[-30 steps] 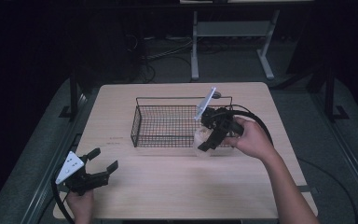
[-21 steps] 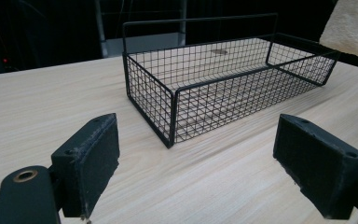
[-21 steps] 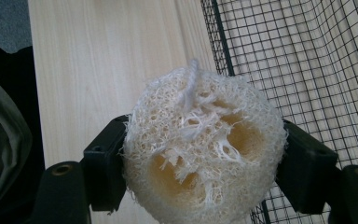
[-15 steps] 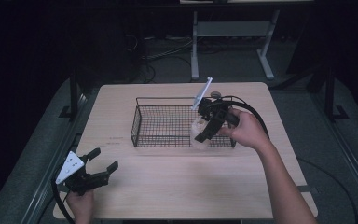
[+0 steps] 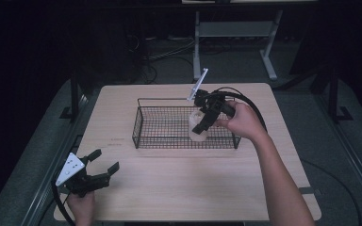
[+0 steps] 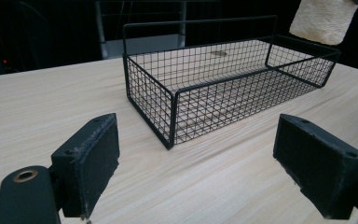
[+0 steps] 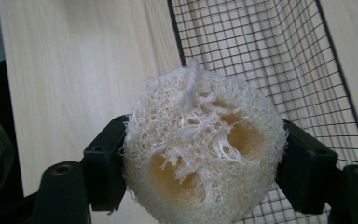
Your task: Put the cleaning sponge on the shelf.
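A pale, fibrous loofah piece (image 7: pixel 200 149) is squeezed between the two black jaws of my right gripper (image 7: pixel 203 163). In the high view that right gripper (image 5: pixel 201 126) holds the loofah (image 5: pixel 197 130) over the right part of a black wire basket (image 5: pixel 143 118), above its floor. The left gripper view has the loofah (image 6: pixel 324 21) hanging over the basket's (image 6: pixel 168 100) far end. My left gripper (image 5: pixel 102 164) rests low at the table's front left corner, open, with nothing between its pads (image 6: pixel 91 161).
The basket stands in the middle of a light wooden table (image 5: pixel 179 188). A black cable (image 5: pixel 252 106) loops from the right gripper. Metal desk legs (image 5: pixel 202 52) and cables lie on the dark floor beyond the far edge.
My right gripper has carried the loofah leftward and forward, from beside the basket's right end to over its inside. The left gripper has stayed where it was.
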`<state>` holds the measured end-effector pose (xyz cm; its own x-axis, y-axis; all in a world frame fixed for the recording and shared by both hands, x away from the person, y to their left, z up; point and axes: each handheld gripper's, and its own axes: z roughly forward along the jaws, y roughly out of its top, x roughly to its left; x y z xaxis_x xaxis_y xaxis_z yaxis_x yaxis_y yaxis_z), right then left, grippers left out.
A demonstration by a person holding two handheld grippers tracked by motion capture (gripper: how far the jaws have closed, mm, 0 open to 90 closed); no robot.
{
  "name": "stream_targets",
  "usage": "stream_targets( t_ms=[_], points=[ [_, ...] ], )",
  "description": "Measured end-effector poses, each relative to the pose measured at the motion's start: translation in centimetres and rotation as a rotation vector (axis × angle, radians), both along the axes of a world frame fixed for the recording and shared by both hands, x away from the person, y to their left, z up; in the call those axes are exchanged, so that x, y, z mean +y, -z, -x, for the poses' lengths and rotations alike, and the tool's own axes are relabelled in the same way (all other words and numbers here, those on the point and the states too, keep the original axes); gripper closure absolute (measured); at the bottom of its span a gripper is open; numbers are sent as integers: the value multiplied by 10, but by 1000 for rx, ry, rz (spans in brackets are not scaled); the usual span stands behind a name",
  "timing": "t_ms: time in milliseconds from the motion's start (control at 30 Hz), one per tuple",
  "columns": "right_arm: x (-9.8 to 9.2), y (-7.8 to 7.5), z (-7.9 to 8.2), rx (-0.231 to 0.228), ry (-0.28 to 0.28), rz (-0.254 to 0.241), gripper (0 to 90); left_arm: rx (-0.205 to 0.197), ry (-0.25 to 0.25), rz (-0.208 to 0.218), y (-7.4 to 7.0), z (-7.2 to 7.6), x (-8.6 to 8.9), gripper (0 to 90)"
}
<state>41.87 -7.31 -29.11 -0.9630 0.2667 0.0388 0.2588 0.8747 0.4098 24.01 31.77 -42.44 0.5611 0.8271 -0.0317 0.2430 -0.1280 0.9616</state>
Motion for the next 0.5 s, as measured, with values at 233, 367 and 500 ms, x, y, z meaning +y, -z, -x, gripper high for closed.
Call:
stream_targets(
  t_ms=[233, 367, 500],
  points=[
    [0, 2, -7, -17, 13, -4, 272, 1, 3, 1, 0, 0, 0, 138],
    [-1, 4, -12, -8, 22, -16, 272, 2, 2, 2, 0, 0, 0, 138],
    [-2, 8, -18, 1, 36, -17, 272, 0, 2, 2, 0, 0, 0, 138]
  ],
)
